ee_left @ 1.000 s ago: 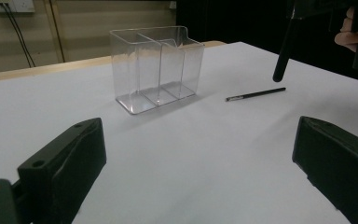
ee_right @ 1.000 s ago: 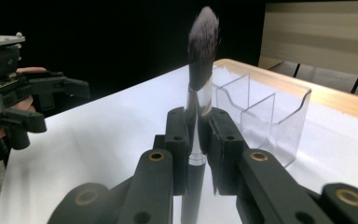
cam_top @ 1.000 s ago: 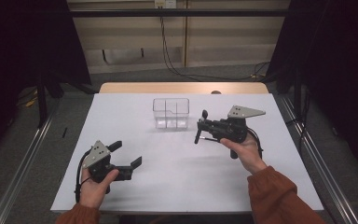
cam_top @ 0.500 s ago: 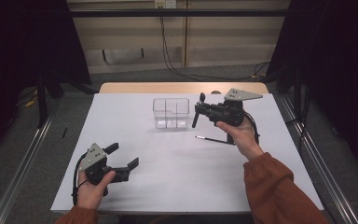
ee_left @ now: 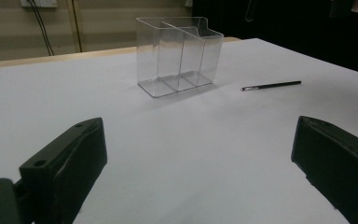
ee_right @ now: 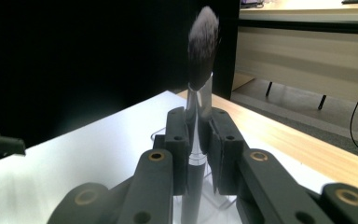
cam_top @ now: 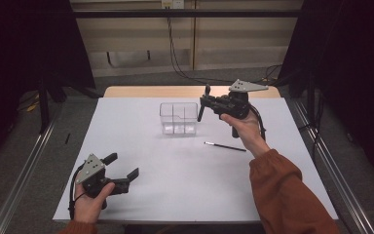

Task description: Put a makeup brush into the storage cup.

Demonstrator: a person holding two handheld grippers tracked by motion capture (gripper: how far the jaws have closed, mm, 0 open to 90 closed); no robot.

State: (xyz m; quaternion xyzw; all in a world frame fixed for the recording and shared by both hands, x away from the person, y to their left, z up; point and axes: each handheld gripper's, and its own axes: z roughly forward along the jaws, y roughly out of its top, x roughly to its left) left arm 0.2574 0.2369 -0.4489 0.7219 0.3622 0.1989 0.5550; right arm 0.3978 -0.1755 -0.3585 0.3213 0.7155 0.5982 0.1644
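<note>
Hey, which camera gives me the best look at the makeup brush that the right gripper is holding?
The right gripper view: the makeup brush stands upright, clamped between the jaws of the right gripper, bristles on top. The high view shows it small and dark, beside the clear organizer. The left gripper view catches at most a faint sliver at its top edge.

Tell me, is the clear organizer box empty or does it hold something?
Empty. The clear organizer box shows bare compartments in the left gripper view. The makeup brush is clamped in the right gripper, and the thin brush lies on the table.

Glossy clear plastic organizer (cam_top: 178, 117); matt white tabletop (cam_top: 185, 165).
</note>
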